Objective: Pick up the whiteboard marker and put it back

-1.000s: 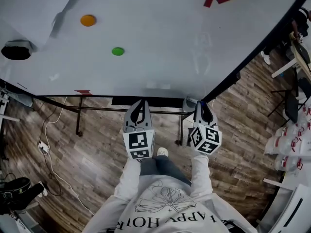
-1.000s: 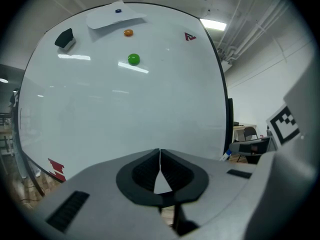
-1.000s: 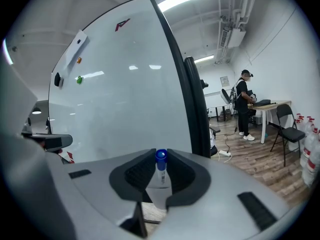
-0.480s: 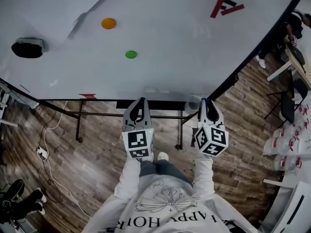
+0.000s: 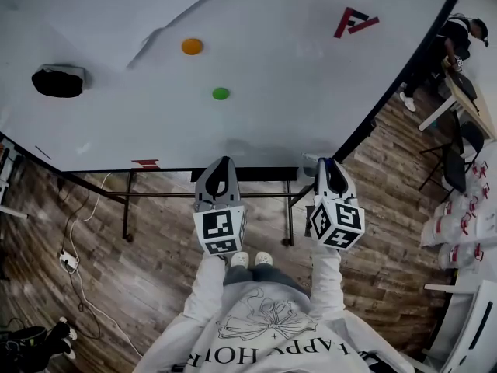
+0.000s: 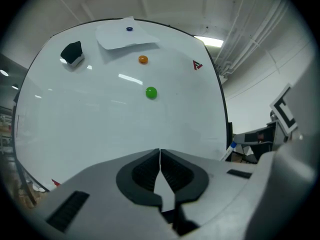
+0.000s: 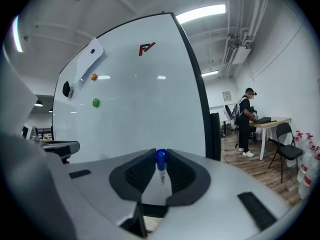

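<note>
Whiteboard marker [image 7: 161, 168] is pinched in the right gripper [image 7: 160, 154], the left gripper [image 6: 160, 153] is closed on nothing; carrying is judged underway, with placement back at the whiteboard [image 5: 272, 68] needed next.

The whiteboard [image 5: 295, 92] is glossy and smooth, mirroring ceiling lights. The paper sheet [image 5: 116, 10] at its top edge looks matt. The floor [image 5: 155, 270] is grainy wood plank. The left claw [image 6: 160, 153] and right claw [image 7: 160, 156] are matt grey plastic with ribbed black pads [image 7: 140, 175]. The marker [image 7: 161, 165] has a shiny blue plastic cap.
</note>
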A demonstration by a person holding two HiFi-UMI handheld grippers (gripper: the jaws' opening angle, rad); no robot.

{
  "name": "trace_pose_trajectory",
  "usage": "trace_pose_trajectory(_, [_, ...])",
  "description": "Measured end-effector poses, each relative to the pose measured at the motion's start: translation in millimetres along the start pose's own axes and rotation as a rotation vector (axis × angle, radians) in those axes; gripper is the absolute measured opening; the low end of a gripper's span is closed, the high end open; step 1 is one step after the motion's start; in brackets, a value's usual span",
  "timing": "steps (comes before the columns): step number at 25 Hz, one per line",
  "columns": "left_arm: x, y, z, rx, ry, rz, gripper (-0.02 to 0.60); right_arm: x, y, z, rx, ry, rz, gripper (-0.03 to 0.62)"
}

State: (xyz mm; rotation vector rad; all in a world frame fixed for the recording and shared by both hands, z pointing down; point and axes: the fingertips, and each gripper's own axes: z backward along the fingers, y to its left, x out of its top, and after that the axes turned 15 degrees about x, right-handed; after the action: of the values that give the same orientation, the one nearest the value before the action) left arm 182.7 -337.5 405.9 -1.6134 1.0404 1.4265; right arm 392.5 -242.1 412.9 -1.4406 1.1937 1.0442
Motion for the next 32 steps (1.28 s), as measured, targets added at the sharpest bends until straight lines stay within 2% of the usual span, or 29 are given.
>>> trace_pose_trajectory(8, [0, 28, 4, 0.015, -0.004, 0.011, 0.008, -25, 33, -27, 0.046, 0.092, -0.003, 0.063])
trace_pose_trajectory(18, [-22, 81, -1, 0.096, 0.044, 0.024, 0.008, -81, 70, -74, 0.104, 0.278, 0.033, 0.063])
trace_pose_trajectory(26, [-45, 115, -8, 0.150, 0.091, 0.030, 0.008, -132, 96, -113, 0.131, 0.457, 0.180, 0.063])
trace_pose_trajectory(32, [-58, 140, -8, 0.204, 0.122, 0.051, 0.008, -138, 129, -141, 0.200, 0.492, 0.280, 0.063])
